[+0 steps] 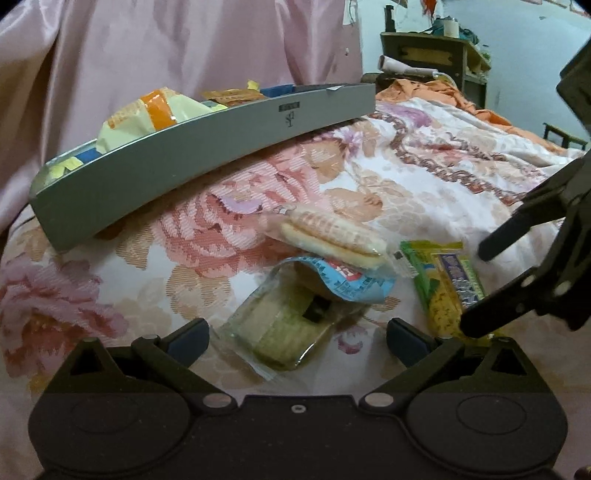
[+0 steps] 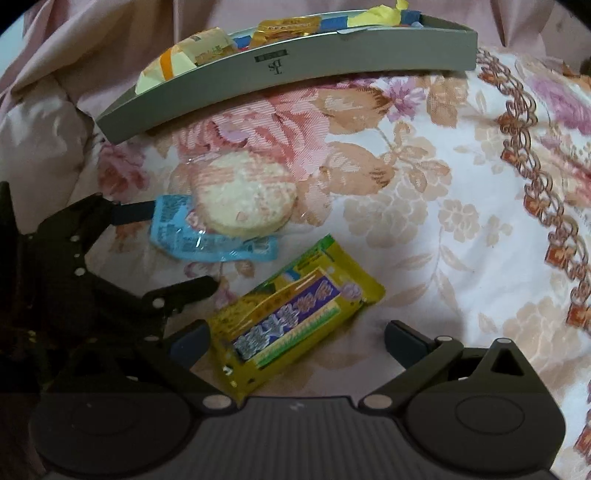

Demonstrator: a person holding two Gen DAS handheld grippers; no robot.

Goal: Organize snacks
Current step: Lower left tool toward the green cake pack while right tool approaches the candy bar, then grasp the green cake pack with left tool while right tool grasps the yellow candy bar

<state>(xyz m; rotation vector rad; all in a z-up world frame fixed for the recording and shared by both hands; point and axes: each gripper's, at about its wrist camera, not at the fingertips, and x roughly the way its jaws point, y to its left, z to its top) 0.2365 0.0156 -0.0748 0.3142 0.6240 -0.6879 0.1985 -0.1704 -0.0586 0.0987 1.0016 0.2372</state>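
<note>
Three wrapped snacks lie on a floral quilt. A blue-and-clear packet of greenish biscuits [image 1: 288,321] [image 2: 207,240] sits between the wide-apart fingers of my left gripper [image 1: 299,338], which is open. A round rice cracker packet [image 1: 332,236] [image 2: 243,199] rests partly on top of it. My right gripper [image 2: 299,345] is open too, straddling the near end of a yellow-green packet [image 2: 295,317] [image 1: 443,288]. Each gripper shows in the other's view: the right gripper [image 1: 478,290] and the left gripper [image 2: 179,247]. Behind stands a grey tray [image 1: 203,147] [image 2: 295,62].
The tray holds several snacks, among them a yellow-orange packet [image 1: 147,114] [image 2: 177,59] and a gold one [image 2: 284,27]. Pink fabric [image 1: 147,44] rises behind the tray. An orange cloth [image 1: 436,88] and a dark wooden cabinet [image 1: 424,51] lie far right.
</note>
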